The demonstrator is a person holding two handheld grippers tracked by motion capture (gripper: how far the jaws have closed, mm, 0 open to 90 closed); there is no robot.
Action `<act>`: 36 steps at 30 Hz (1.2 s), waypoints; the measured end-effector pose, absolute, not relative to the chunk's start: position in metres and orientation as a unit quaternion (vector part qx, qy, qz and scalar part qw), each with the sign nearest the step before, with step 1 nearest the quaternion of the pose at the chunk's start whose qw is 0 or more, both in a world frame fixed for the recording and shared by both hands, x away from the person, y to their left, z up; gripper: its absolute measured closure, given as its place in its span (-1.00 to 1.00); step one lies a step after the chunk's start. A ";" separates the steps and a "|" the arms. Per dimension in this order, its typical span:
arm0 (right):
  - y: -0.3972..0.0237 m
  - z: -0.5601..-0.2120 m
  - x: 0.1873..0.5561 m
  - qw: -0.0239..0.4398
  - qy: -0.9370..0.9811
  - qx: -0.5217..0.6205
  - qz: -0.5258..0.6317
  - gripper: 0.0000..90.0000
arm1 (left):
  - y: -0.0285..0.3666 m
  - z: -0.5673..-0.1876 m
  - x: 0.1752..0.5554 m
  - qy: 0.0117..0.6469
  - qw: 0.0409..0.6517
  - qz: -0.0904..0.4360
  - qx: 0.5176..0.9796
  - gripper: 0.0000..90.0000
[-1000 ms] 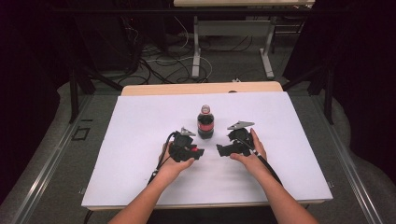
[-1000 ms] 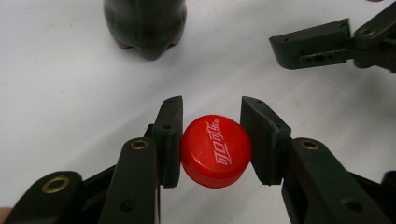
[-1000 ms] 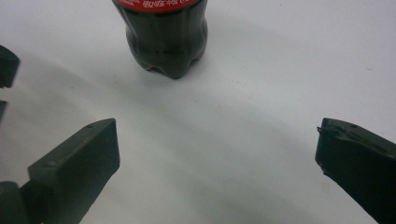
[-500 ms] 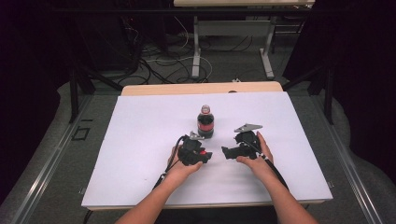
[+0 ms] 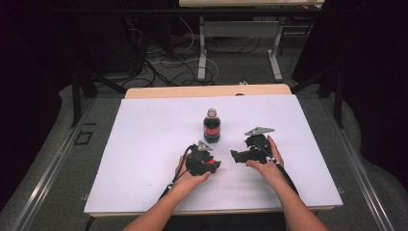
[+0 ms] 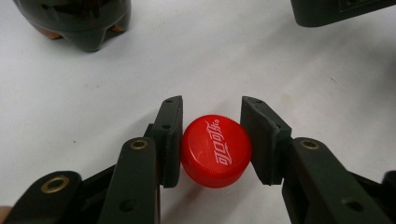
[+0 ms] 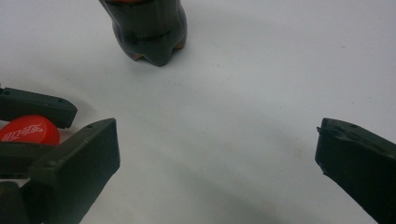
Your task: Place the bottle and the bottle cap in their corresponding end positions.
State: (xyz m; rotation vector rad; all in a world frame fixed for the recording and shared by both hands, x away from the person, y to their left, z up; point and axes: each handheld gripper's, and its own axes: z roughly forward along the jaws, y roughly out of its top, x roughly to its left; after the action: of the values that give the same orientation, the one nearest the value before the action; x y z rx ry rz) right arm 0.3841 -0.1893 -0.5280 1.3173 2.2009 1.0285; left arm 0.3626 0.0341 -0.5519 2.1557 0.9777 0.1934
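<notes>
White tabletop (image 5: 144, 144) before dark floor and cables. Red cap (image 6: 216, 150) pinched between the pads of left gripper (image 5: 211, 166), printed top facing up, close above or on the sheet. Cola bottle (image 5: 211, 126) upright, uncapped, just beyond and slightly right of that gripper, nearer it than right gripper (image 5: 238, 156). Right gripper spread wide, holding nothing, low over the sheet beside the cap.

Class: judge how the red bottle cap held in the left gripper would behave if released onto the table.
The red cap looks small and stiff, so probably light. Its round ribbed rim could roll if dropped on edge. Landing flat on the white table, it would likely stay put.
</notes>
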 end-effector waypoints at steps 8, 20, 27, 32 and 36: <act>-0.190 -0.528 0.384 0.187 0.783 0.468 0.366 -1.00 | 0.033 -0.555 0.364 0.385 0.368 0.079 0.843 0.33; -0.190 -0.529 0.384 0.186 0.781 0.469 0.367 -1.00 | 0.035 -0.554 0.366 0.385 0.370 0.069 0.843 0.00; -0.189 -0.527 0.384 0.185 0.780 0.470 0.368 -1.00 | 0.041 -0.547 0.365 0.402 0.391 0.051 0.826 -0.35; -0.189 -0.525 0.383 0.186 0.780 0.468 0.371 -1.00 | 0.052 -0.534 0.365 0.394 0.403 0.059 0.824 -0.44; -0.191 -0.522 0.382 0.187 0.781 0.466 0.372 -1.00 | 0.068 -0.519 0.365 0.388 0.420 0.075 0.817 -0.47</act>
State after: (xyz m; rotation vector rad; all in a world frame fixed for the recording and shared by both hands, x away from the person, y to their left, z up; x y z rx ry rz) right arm 0.3820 -0.1915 -0.5223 1.3104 2.1975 1.0481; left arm 0.3648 0.0681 -0.5195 2.0471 0.9731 0.1886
